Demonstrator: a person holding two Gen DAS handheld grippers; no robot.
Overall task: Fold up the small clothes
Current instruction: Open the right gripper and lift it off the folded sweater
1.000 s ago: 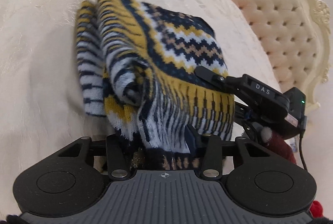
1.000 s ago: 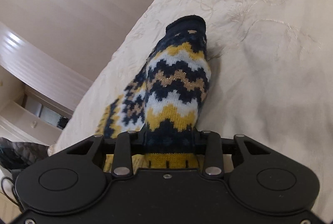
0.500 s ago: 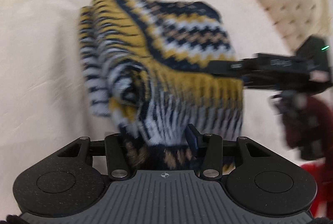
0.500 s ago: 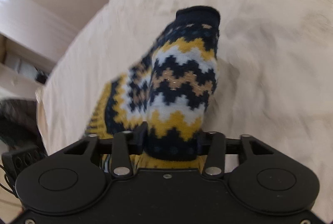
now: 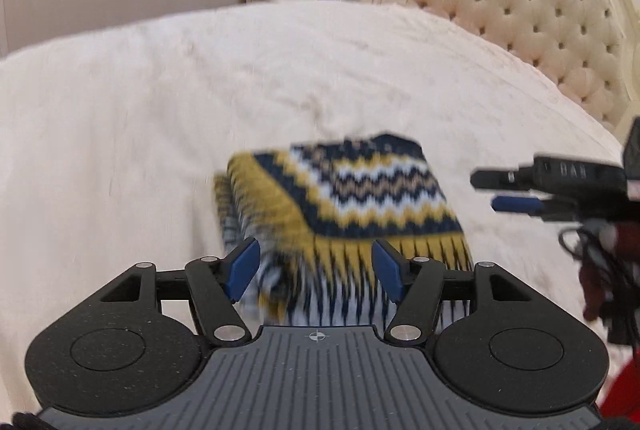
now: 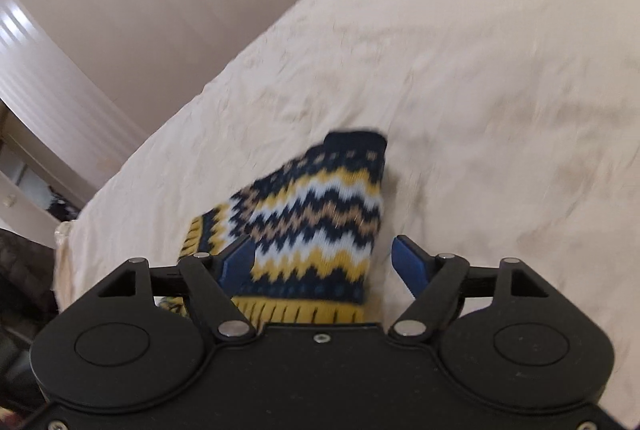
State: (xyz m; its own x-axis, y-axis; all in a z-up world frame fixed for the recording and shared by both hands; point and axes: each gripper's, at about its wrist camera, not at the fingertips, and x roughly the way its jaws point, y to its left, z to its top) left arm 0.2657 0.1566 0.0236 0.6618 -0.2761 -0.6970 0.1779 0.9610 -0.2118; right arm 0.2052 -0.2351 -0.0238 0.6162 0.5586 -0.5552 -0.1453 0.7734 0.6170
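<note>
Folded knitted jumper, navy, mustard and white zigzag bands (image 5: 352, 202), lying on cream bedspread (image 5: 160, 118), blurred. In left wrist view: long axis 9 to 3 o'clock, navy cuff edge toward 12. In right wrist view (image 6: 316, 222): navy cuff toward 1 o'clock. Left gripper (image 5: 316, 270) jaws opening, jumper between, pads clear. Right gripper (image 6: 324, 262) jaws opening; whether left pad touches knit unclear.

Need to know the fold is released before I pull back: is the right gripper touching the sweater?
Cannot tell. In the right wrist view the right gripper is opening; its right pad stands clear of the sweater, but the left pad overlaps the knit.
</note>
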